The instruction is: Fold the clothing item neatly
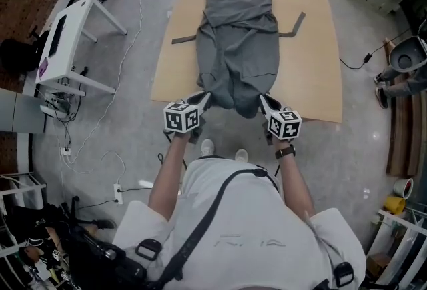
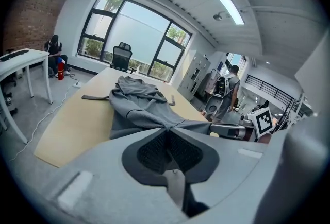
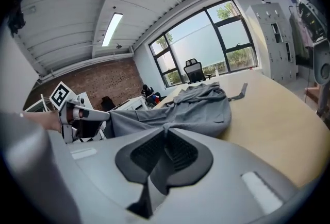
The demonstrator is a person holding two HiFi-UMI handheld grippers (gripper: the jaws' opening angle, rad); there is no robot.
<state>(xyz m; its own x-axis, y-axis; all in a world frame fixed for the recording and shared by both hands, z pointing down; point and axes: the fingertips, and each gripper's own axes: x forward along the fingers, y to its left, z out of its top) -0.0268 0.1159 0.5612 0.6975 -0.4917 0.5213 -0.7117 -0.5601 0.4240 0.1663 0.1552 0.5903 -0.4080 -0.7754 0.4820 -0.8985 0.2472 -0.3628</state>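
A white desk [image 1: 72,29] stands left of the wooden table [image 1: 313,62].

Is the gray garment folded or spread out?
Spread: the garment lies lengthwise on the table, near hem pinched by left gripper and right gripper.

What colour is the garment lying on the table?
Plain grey garment, with no pattern; it shows best in the head view.

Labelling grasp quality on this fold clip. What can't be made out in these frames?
1. Head view: near hem corners of the garment, covered by the left gripper and right gripper.
2. Both gripper views: how deep the cloth sits in the shut jaws; the pads hide it.
3. Head view: middle of the belt, hidden by the garment.
4. Head view: centre of the near edge of the table, under the held hem.
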